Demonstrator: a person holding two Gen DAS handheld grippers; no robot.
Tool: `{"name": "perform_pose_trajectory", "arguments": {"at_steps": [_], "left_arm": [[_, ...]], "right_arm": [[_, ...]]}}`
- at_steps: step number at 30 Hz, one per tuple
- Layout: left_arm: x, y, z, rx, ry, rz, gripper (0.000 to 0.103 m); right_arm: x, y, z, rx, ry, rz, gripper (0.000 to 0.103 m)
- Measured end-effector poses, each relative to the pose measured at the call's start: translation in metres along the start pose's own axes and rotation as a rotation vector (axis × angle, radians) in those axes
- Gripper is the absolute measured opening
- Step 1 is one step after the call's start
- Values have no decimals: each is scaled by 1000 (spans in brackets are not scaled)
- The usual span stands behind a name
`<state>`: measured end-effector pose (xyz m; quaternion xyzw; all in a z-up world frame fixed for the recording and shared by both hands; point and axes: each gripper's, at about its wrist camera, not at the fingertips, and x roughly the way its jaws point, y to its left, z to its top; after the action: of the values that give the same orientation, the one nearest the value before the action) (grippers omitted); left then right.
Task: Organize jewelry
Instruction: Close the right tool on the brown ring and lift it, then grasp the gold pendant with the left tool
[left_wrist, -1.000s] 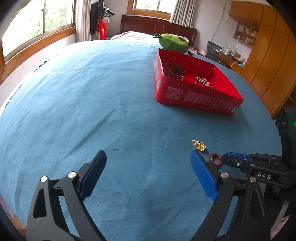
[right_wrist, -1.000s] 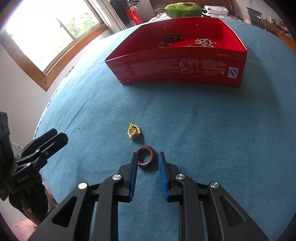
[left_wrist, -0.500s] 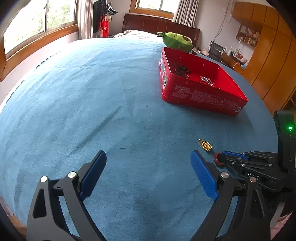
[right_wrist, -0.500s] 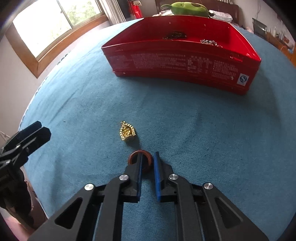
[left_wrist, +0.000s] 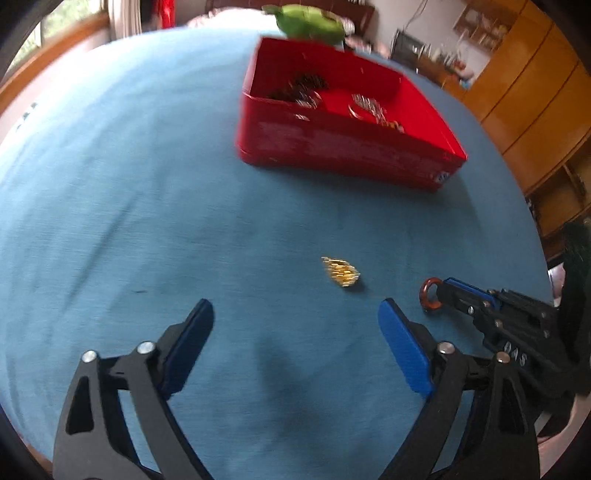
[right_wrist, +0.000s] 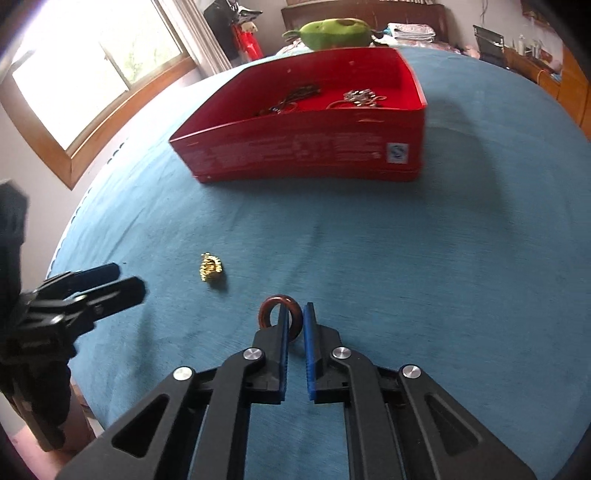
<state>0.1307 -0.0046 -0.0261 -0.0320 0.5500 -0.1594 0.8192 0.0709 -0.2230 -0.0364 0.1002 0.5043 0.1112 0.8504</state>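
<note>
My right gripper (right_wrist: 294, 314) is shut on a reddish-brown ring (right_wrist: 266, 311) and holds it upright just above the blue cloth; it also shows in the left wrist view (left_wrist: 439, 291) with the ring (left_wrist: 428, 295) at its tips. A gold pendant (right_wrist: 210, 267) lies on the cloth left of the ring, and in the left wrist view (left_wrist: 341, 272) just ahead of my left gripper (left_wrist: 295, 317), which is open and empty. The red box (right_wrist: 306, 151) holding several chains stands farther back (left_wrist: 332, 144).
A green plush toy (right_wrist: 334, 33) lies behind the box. The round table's blue cloth (right_wrist: 424, 258) falls away at the left edge near a window (right_wrist: 92, 81). Wooden cabinets (left_wrist: 524, 96) stand at the right.
My right gripper closed on the ring and lifted it upright off the cloth. My left gripper moved forward and to the right, closer to the gold pendant.
</note>
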Motion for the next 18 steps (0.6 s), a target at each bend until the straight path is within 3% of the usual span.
{"name": "perform_pose_trajectory", "arguments": {"at_steps": [7,11,18], "left_arm": [[30,-21,18,-39,98,14,69],[44,-23,22,-72,145,40,53],[53,-30,30,-79,154,94,51]], "right_arm": [[-4,-6,-4,2,-14,22,7],[-5,-11,-4,-3,-21,50,7],[-6,-20,-5,-4,-32,94,7]]}}
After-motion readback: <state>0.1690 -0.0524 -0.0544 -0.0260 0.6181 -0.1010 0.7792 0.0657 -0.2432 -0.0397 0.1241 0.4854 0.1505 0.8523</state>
